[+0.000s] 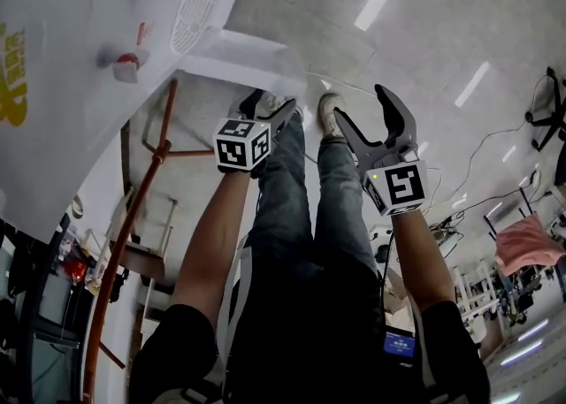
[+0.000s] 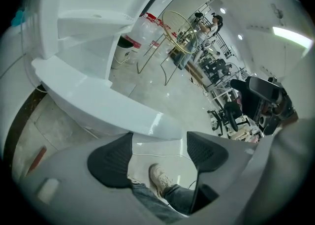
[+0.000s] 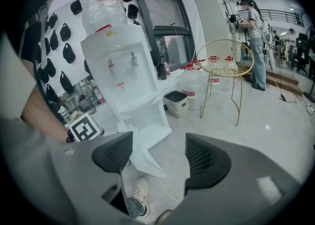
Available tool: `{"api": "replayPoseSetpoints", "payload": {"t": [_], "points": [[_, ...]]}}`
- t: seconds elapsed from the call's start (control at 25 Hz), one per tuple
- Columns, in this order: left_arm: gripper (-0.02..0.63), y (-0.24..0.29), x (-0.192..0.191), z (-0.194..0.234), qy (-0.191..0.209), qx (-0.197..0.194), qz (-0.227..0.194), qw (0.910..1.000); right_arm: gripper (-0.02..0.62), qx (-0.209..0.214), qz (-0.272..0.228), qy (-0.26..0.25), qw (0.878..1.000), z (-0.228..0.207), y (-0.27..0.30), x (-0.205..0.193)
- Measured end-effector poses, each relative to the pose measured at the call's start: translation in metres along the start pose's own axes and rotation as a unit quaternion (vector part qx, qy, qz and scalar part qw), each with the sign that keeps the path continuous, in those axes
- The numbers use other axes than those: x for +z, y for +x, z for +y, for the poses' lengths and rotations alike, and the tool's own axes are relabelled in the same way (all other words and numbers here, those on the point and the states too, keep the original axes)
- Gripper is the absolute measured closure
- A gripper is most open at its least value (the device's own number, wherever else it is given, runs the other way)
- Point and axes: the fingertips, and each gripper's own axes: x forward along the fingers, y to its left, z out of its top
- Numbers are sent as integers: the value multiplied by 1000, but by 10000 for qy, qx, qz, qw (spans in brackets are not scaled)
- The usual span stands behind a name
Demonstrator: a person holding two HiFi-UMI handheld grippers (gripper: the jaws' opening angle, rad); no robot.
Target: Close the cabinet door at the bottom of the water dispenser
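Observation:
The white water dispenser [image 1: 97, 49] fills the head view's upper left. Its bottom cabinet door [image 1: 252, 59] stands swung open toward me. My left gripper [image 1: 268, 107] hangs just short of the door's free edge, jaws open, nothing between them. In the left gripper view the open door [image 2: 98, 103] lies right ahead of the left gripper [image 2: 158, 156], not touching the pads. My right gripper [image 1: 363, 106] is further right, open and empty. From the right gripper [image 3: 160, 157] view the whole dispenser [image 3: 123, 76] shows, with its door [image 3: 147, 157] ajar.
My legs and shoes [image 1: 329, 115] stand beneath both grippers. A copper pipe [image 1: 133, 234] runs beside the dispenser. A gold wire chair [image 3: 224, 66], a small bin [image 3: 176, 102] and water jugs [image 3: 189, 83] stand beyond the dispenser. A person [image 3: 253, 17] stands far back.

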Motion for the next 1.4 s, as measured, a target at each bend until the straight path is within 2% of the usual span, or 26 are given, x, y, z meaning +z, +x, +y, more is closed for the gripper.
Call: {"api": "replayPoseSetpoints", "payload": {"t": [0.4, 0.52, 0.92, 1.04, 1.4], "points": [[247, 6, 14, -3, -338, -81, -64, 9994, 268, -167, -129, 47, 9998, -8, 6, 8], [247, 7, 18, -2, -417, -91, -52, 9991, 268, -160, -166, -127, 9997, -15, 12, 18], [247, 13, 36, -6, -679, 97, -122, 9976, 272, 173, -202, -436, 9987, -38, 37, 62], [247, 15, 41, -6, -818, 194, -216, 9962, 276, 319, -166, -538, 9979, -45, 43, 64], [248, 28, 68, -6, -887, 314, -382, 9948, 281, 493, -22, -637, 9968, -71, 59, 63]]}}
